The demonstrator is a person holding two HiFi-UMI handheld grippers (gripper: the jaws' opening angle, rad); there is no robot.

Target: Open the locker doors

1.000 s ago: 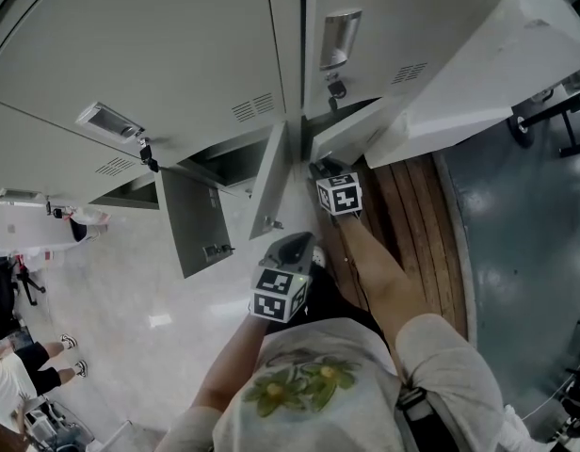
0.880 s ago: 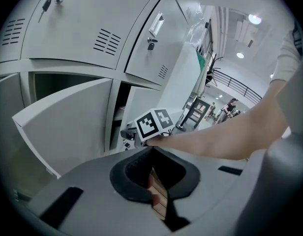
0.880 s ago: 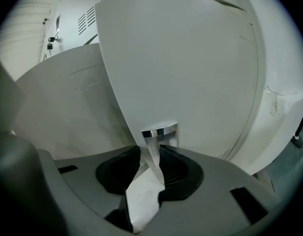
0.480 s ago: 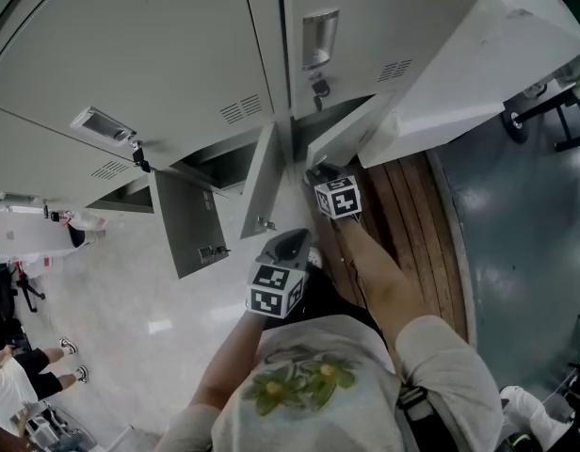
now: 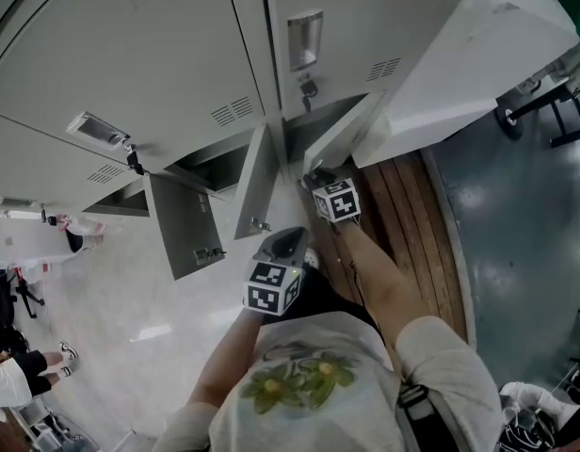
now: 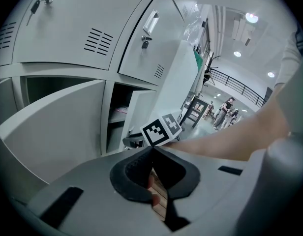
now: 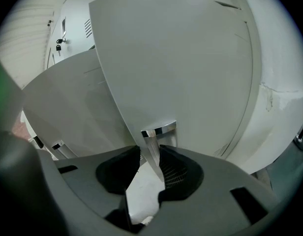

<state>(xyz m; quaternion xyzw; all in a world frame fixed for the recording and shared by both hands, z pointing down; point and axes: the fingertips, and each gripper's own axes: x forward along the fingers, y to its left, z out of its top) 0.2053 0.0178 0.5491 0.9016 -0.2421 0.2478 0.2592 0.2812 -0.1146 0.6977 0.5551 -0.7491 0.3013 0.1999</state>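
Right claw (image 7: 150, 154) clamped on lower-right locker door (image 7: 181, 58) edge by chrome handle (image 7: 159, 130), centre of head view. Door swung slightly wider than second ago, part open, pull under way. Left claw (image 6: 152, 149) closed, empty. Neighbouring lower doors (image 5: 182, 226) ajar; upper doors (image 5: 365, 26) shut.

The rightmost open door (image 5: 345, 137) has its edge in your right gripper (image 5: 312, 175) (lockers (image 5: 130, 55) behind); your left gripper (image 5: 290, 241) hangs nearer you, leftward.

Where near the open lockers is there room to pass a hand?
Bare pale floor left of the leftmost open door; wooden strip right of the right gripper. Crowded between the middle door and the right-hand door it grips, beside the left gripper.
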